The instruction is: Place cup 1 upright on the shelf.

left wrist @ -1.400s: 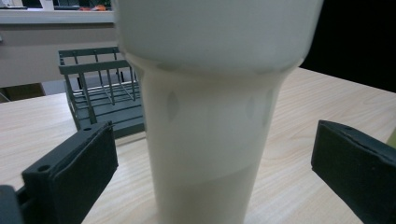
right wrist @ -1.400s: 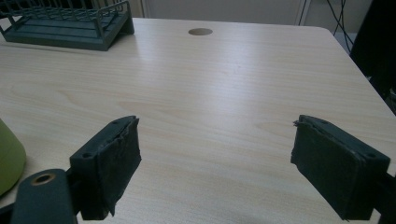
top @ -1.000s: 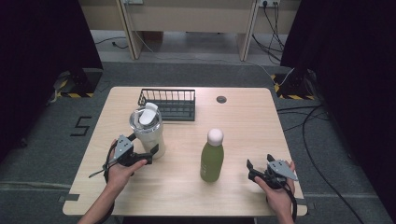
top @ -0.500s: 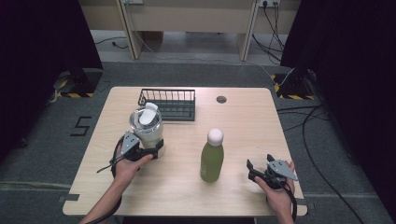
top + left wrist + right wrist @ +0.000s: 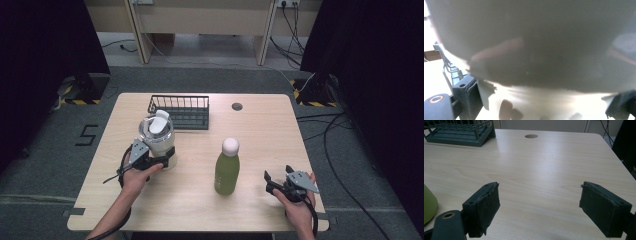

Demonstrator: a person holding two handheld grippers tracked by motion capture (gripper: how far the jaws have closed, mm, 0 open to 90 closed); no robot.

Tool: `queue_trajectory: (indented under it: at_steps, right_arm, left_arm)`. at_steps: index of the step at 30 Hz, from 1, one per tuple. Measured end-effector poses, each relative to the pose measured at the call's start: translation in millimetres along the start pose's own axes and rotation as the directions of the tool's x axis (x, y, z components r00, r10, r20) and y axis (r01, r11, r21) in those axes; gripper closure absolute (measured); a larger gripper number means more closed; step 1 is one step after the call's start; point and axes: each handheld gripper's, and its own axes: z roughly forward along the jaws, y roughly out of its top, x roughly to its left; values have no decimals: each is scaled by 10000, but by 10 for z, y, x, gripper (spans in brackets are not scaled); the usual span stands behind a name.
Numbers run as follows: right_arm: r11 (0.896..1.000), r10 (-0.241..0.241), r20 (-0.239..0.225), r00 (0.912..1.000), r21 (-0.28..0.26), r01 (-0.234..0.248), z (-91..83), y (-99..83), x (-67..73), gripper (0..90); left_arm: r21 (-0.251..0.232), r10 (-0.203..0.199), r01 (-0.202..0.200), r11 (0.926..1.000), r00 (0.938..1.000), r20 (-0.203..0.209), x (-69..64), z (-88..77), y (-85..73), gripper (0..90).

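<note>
A cream tumbler with a white flip lid stands at the table's left. My left gripper reaches around its base from the near side. In the left gripper view the tumbler looms very close, and the jaws of the left gripper have just been closing, their pads now lying against its two sides. A green bottle with a white cap stands upright near the table's middle. My right gripper rests at the front right, open, with bare wood between the jaws of the right gripper.
A black wire basket sits at the back of the table behind the tumbler, also seen as the basket far left. A round cable hole lies at the back centre. The green bottle's side shows at the left edge.
My left gripper has slid forward to the tumbler's base and its jaws have narrowed around it. The right gripper and the green bottle have stayed put.
</note>
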Motion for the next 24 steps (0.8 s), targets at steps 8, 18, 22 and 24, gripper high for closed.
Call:
queue_trajectory:
  at_steps: [8, 18, 22, 24]
  right_arm:
    - [10000, 60, -12, 10000, -19, -60, -1, 0, -7, 159]
    - [9999, 101, -15, 9999, -15, -101, -1, 0, -9, 159]
    - [10000, 93, -15, 10000, -18, -93, -1, -1, -9, 159]
    - [9999, 111, -12, 9999, -20, -111, -2, 0, -9, 159]
  left_arm:
    - [-50, 189, -190, 9998, 9998, -21, -33, 0, 43, 92]
    - [-215, 256, -254, 9994, 9996, 101, -81, 8, 130, 92]
    - [-283, 210, -208, 9994, 9997, 79, -91, 10, 173, 92]
    - [-305, 210, -206, 9993, 9997, 99, -87, 18, 187, 92]
